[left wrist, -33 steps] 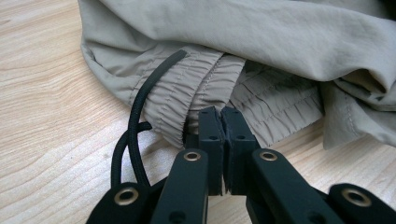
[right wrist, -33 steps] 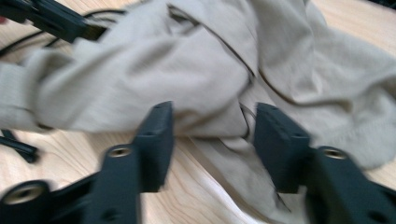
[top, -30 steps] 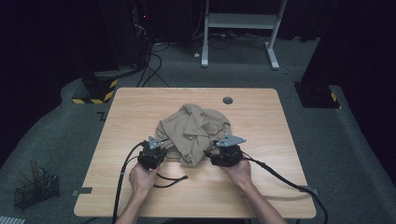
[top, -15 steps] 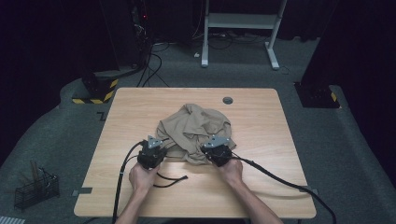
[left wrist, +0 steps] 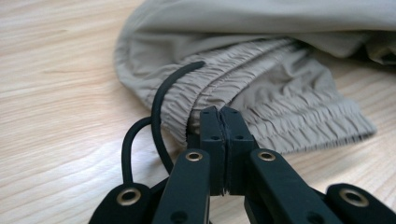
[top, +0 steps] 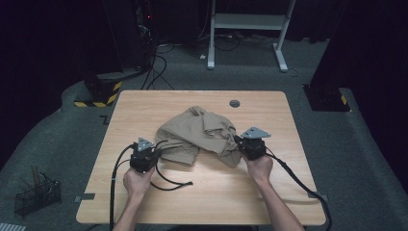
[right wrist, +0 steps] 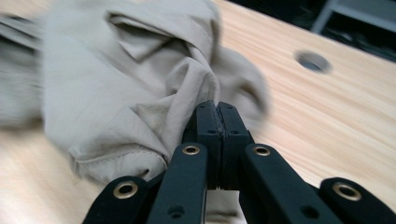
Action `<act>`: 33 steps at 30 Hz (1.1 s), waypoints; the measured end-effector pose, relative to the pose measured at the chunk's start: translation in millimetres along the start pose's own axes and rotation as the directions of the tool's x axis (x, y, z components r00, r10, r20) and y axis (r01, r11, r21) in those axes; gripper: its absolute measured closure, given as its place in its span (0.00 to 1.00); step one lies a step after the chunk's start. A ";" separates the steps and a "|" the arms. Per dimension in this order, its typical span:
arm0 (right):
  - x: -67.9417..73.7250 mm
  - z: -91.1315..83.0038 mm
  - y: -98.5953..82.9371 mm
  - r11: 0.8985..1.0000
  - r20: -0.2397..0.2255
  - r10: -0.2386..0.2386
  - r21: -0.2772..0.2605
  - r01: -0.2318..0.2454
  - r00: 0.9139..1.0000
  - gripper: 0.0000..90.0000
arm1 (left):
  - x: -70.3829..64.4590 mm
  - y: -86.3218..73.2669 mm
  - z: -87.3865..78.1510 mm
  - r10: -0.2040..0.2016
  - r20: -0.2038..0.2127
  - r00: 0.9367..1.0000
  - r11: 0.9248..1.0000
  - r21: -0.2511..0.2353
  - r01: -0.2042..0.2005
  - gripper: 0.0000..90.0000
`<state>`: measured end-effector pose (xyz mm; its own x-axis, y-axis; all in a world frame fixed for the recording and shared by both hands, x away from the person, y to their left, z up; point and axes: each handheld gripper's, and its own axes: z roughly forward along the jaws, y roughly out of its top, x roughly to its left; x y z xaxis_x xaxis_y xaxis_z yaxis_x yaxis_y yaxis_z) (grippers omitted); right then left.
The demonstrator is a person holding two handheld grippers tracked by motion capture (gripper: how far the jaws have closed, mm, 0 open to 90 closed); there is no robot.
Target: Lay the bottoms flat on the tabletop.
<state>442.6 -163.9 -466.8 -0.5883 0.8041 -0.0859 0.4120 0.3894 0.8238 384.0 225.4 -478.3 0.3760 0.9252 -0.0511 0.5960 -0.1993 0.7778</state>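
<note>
- A crumpled beige garment [top: 199,134] lay near the middle of the bench [top: 207,202], stretched between the two hand-held grippers, its elastic gathered waistband [left wrist: 261,93] turned toward the left one.
- The left hand-held gripper [left wrist: 220,115] had its jaws pressed fully together at the waistband's edge; whether cloth was actually caught between them could not be told from its own view.
- A black cable [left wrist: 159,116] looped up just to the left of those jaws and lay across the gathered band.
- The right hand-held gripper [right wrist: 217,108] was clenched, jaws closed on a fold of the garment that bunched up right at their tips.
- In the high view the left hand-held gripper [top: 144,153] sat against the garment's near-left edge and the right hand-held gripper [top: 251,142] against its right side, each held by a hand [top: 137,179].
- Bare wood lay open behind both hand-held grippers, toward the person's edge of the bench, and also beyond the garment toward the far edge.
- A round grommet hole [top: 235,103] sat beyond the right hand-held gripper, near the far edge, apart from the cloth.
- To the outer side of the left hand-held gripper a strip of bare bench ran to the edge; the right one had a similar margin.
- A wire basket [top: 36,195] stood on the floor well off to the left of the bench.
- No readable writing or label showed on the garment or on either hand-held gripper.
</note>
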 end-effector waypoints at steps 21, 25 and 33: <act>10.7 -8.5 1.2 0.999 -0.075 0.003 -0.033 -0.006 0.997 0.58 | -20.1 0.1 5.5 -0.025 0.039 0.999 0.998 0.065 0.023 0.53; 13.2 9.0 -2.4 0.998 -0.086 -0.005 0.060 0.011 0.996 0.74 | -18.4 -1.3 18.4 -0.022 -0.006 1.000 0.995 0.101 0.022 0.58; 20.5 9.8 -21.5 0.986 -0.162 -0.035 0.158 0.060 0.986 0.99 | -3.6 15.5 48.3 0.001 -0.105 0.994 0.991 0.132 0.013 0.65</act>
<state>428.5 -151.4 -491.7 -0.7069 0.7070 -0.0227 0.4805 0.5036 0.7180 426.2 203.4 -496.3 0.2999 0.9538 0.0159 0.6892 -0.2282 0.6877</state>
